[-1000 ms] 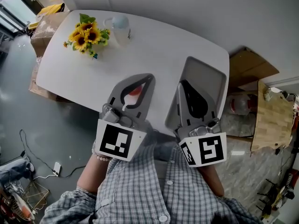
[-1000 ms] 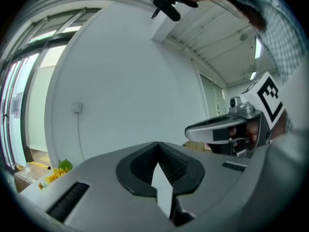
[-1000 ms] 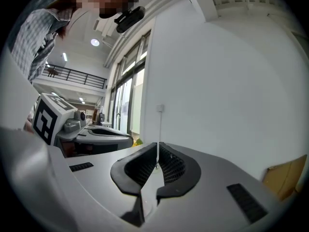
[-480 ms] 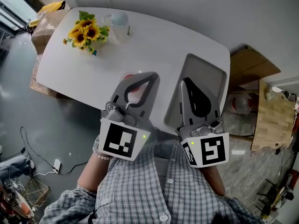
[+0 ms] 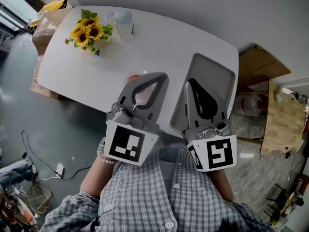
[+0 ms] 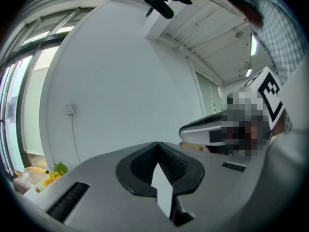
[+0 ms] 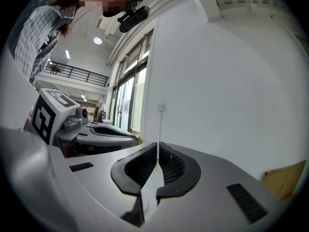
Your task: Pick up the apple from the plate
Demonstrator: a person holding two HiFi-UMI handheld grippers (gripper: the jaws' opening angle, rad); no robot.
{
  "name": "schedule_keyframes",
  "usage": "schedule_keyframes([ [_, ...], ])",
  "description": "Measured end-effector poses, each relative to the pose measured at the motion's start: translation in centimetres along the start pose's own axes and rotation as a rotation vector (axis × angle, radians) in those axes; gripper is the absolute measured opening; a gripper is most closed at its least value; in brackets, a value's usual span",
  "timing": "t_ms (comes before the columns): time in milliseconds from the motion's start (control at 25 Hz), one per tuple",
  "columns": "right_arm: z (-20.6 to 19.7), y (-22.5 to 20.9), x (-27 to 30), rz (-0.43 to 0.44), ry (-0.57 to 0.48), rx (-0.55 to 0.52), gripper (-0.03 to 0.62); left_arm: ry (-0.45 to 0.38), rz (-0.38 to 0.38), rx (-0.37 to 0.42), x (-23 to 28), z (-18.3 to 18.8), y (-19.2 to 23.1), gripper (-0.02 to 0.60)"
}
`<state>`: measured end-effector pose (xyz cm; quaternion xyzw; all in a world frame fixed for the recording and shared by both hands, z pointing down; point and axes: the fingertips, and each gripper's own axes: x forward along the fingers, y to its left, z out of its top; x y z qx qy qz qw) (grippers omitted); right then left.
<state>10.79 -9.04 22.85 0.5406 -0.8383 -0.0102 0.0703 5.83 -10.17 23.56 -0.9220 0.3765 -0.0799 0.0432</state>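
Note:
In the head view the red apple (image 5: 133,77) lies near the front edge of the white table (image 5: 159,42), mostly hidden beneath my left gripper (image 5: 161,76). Only a red sliver shows beside the jaws and a pale patch through their loop. I cannot make out the plate. The left gripper hovers above the apple, shut, with nothing held. My right gripper (image 5: 189,83) is also shut and empty, over the grey tray (image 5: 215,74). The left gripper view (image 6: 157,145) and right gripper view (image 7: 157,144) show closed jaw tips against a white wall.
A sunflower bunch (image 5: 88,31) and a clear jug (image 5: 123,25) stand at the table's far left. Cardboard boxes (image 5: 46,30) sit on the floor to the left, and a wooden board (image 5: 282,120) to the right. The table's front edge runs just under both grippers.
The left gripper has drifted slightly right and forward, covering more of the apple. The right gripper has barely moved. Both stay shut.

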Motion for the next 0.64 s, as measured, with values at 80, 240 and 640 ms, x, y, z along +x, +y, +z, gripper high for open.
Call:
schedule_keyframes([
  [80,-0.11,-0.12,0.07,-0.003,0.005,-0.004,0.029,0.0,-0.001,0.003,0.0,-0.02,0.05,0.009],
  [240,-0.38,-0.46,0.1,-0.015,0.014,-0.002,0.029,0.005,-0.002,0.0,-0.13,-0.31,0.21,0.009],
  [640,-0.22,-0.08,0.28,-0.007,0.005,0.031,0.029,0.009,0.011,-0.007,-0.42,-0.35,0.78,0.009],
])
